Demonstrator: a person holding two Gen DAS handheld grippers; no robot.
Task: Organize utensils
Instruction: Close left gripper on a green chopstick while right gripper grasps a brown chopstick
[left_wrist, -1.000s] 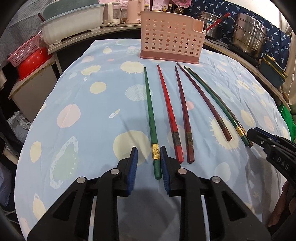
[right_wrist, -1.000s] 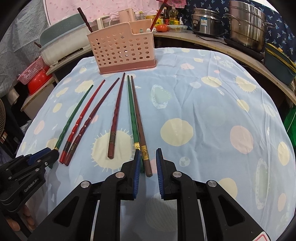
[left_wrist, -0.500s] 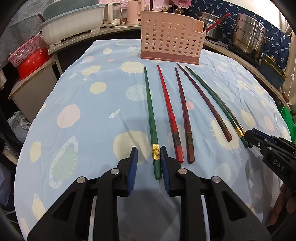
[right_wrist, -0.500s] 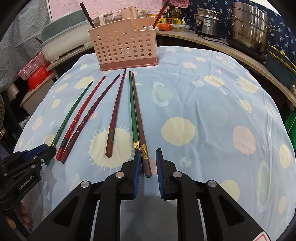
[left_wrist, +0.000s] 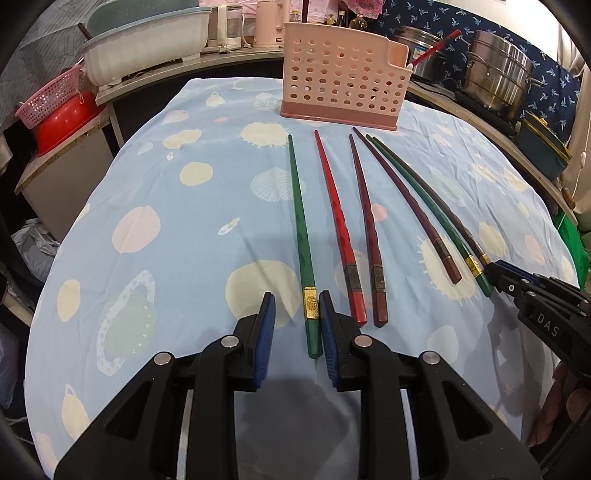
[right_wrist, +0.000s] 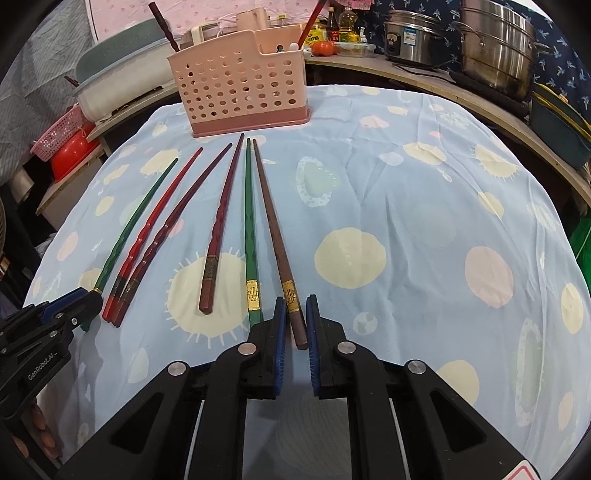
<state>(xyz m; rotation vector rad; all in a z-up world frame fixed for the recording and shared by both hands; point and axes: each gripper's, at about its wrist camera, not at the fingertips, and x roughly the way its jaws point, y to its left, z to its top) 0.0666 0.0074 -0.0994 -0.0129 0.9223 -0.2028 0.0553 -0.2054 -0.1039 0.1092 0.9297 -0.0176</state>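
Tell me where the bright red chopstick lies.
The bright red chopstick lies flat on the blue cloth, second from the left in the left wrist view, between the green chopstick and a dark red chopstick.

My fingers (left_wrist: 266, 332) are matt black plastic with ribbed blue pads. The chopsticks (left_wrist: 301, 229) look glossy and lacquered, with faceted grips and gold or dark bands. A soft, creased cloth (left_wrist: 166, 221) covers the worktop. The far holder (left_wrist: 343, 77) is perforated matt pink plastic. The far-right pots (right_wrist: 498, 44) are shiny metal.
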